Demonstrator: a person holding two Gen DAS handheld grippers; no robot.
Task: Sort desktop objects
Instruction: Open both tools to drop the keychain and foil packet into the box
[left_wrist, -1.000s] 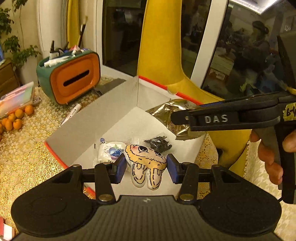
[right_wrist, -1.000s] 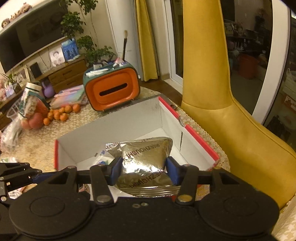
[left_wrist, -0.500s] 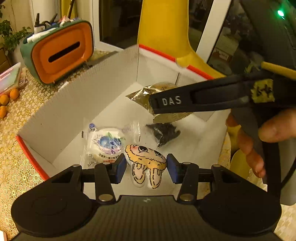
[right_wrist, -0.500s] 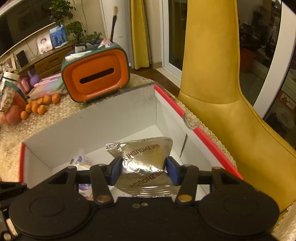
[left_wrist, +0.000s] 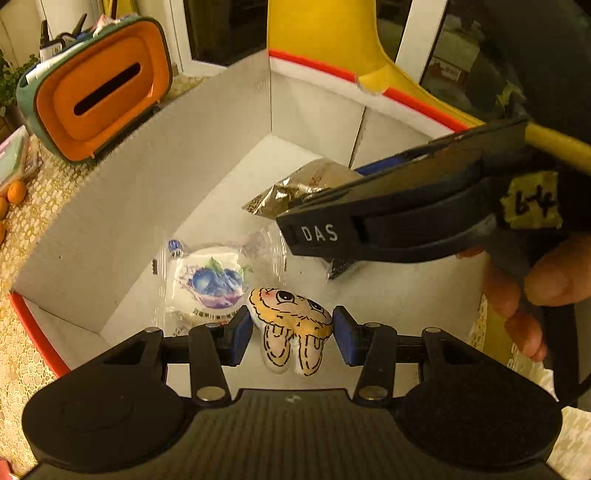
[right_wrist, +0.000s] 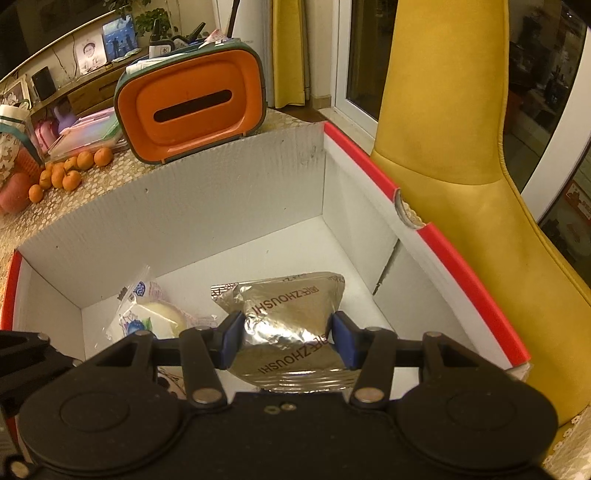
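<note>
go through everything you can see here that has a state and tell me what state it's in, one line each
Left gripper: shut on the cartoon rabbit-print packet, over the box.
Right gripper: shut on the silver foil snack pouch, over the box.
White cardboard box with red rim: open, no lid on it.
Clear blueberry-print wrapped pastry: sealed, lying on the box floor.
Orange and green tissue box: upright on the table.

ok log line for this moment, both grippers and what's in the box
left gripper: shut on cartoon toy | right gripper: shut on foil pouch | both over white box | blueberry snack packet on box floor
</note>
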